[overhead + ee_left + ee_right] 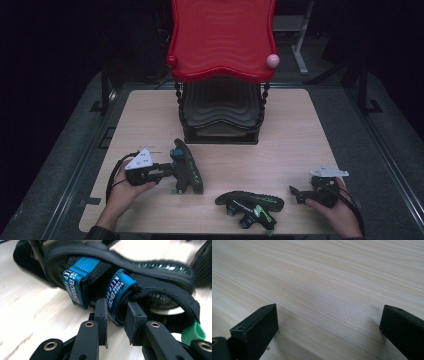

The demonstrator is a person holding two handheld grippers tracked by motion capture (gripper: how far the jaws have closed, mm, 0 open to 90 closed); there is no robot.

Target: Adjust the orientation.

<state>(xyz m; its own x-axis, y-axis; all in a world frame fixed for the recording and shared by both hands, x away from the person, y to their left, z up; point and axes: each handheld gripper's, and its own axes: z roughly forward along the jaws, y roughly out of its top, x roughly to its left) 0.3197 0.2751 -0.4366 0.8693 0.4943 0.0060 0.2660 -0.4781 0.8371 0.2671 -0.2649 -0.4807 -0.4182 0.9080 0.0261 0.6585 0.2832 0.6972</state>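
A black sandal (191, 169) with blue straps stands on its edge on the wooden table (295, 130), left of centre. My left gripper (174, 170) comes at it from the left. In the left gripper view the gripper (116, 312) is shut on one blue strap (120, 286), which is pinched between the pads; a second blue strap (78, 277) lies beside it. The matching sandal (250, 202) lies near the front edge, with a green tab showing. My right gripper (296, 192) rests low to the right of that sandal, open (329, 322) over bare wood with nothing between its fingers.
A shoe rack stands at the back centre, with a red wavy top shelf (220, 35) and a black lower shelf (220, 107). A pink knob (272, 61) sits on the red shelf's right corner. The surroundings beyond the table are dark.
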